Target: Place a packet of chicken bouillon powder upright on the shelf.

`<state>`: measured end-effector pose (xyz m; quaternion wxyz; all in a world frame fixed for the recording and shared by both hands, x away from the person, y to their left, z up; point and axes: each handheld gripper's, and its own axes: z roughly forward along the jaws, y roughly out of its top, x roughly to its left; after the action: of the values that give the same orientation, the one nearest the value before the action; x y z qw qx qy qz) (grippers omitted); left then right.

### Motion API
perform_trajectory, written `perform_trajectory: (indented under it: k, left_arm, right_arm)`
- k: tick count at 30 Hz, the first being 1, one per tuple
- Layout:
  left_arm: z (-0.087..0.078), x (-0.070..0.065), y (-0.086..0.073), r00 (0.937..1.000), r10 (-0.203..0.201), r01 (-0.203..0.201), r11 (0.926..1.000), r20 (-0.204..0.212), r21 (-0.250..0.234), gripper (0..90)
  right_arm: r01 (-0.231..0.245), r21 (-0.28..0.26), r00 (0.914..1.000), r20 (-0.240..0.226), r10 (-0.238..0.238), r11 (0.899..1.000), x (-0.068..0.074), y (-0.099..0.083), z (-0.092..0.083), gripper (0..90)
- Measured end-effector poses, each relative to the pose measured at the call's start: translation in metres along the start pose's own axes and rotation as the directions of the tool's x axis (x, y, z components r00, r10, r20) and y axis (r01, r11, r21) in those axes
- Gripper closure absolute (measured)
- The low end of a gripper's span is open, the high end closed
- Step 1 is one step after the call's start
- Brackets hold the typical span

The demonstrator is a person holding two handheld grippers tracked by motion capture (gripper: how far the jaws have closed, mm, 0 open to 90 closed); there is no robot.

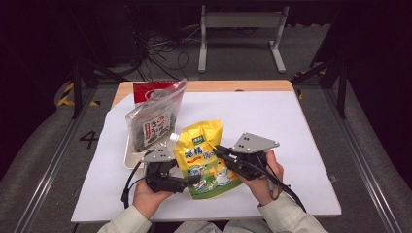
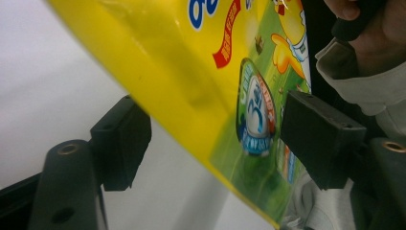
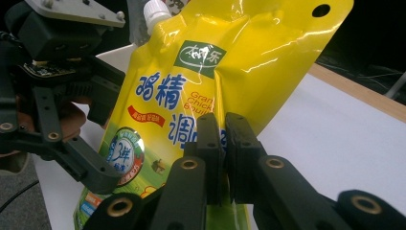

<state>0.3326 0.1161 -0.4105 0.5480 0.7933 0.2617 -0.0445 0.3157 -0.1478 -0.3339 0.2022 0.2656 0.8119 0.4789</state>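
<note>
Spouted yellow pouch [image 1: 205, 158] clamped in right gripper [image 1: 219, 151], white cap on

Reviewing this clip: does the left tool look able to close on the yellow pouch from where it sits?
Probably yes. The yellow pouch's lower edge already lies between the left tool's open jaws, with nothing in between. The right tool pinches the pouch's opposite edge, steadying it.
</note>
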Motion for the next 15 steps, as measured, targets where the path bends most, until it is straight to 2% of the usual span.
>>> perform_trajectory:
  k: [1, 2, 3, 4, 6, 11, 13, 15]
  left_arm:
    - [0.0, 0.0, 0.0, 0.9999, 0.003, -0.003, 1.0, 0.011, -0.008, 34.3]
    - [0.0, -0.001, 0.001, 0.9999, 0.003, -0.003, 1.0, 0.016, -0.009, 45.8]
    - [-0.001, -0.002, 0.001, 0.9997, 0.013, -0.012, 0.9998, 0.022, -0.015, 45.8]
    - [-0.003, -0.002, 0.002, 0.9989, 0.021, -0.021, 0.9997, 0.041, -0.01, 56.7]
    - [-0.004, 0.0, 0.003, 0.9986, 0.016, -0.016, 0.9999, 0.05, -0.003, 68.9]
    - [-0.01, -0.002, 0.005, 0.9981, 0.062, -0.062, 0.9977, 0.004, 0.028, 79.6]
    - [-0.012, -0.003, 0.007, 0.9973, 0.074, -0.074, 0.9968, 0.003, 0.032, 79.9]
    - [-0.016, -0.005, 0.01, 0.9947, 0.102, -0.102, 0.9938, -0.007, 0.044, 80.3]
  right_arm:
    - [0.001, 0.003, 1.0, -0.004, -0.001, 1.0, 0.001, 0.0, 0.001, 84.6]
    - [0.002, 0.007, 1.0, -0.009, -0.002, 1.0, 0.002, -0.001, 0.003, 84.6]
    - [0.002, 0.007, 1.0, -0.009, -0.002, 1.0, 0.002, -0.001, 0.003, 84.6]
    - [0.004, 0.01, 0.9999, -0.011, -0.004, 1.0, 0.003, -0.002, 0.005, 84.5]
    - [0.001, 0.006, 0.9998, -0.019, -0.001, 1.0, 0.003, -0.003, 0.005, 84.1]
    - [0.001, 0.016, 0.9996, -0.029, -0.001, 1.0, 0.001, -0.007, 0.007, 82.7]
    - [-0.006, 0.009, 0.9992, -0.04, 0.006, 1.0, -0.001, -0.007, 0.005, 81.5]
    - [-0.009, -0.005, 0.9988, -0.048, 0.008, 1.0, -0.003, -0.006, 0.003, 80.3]
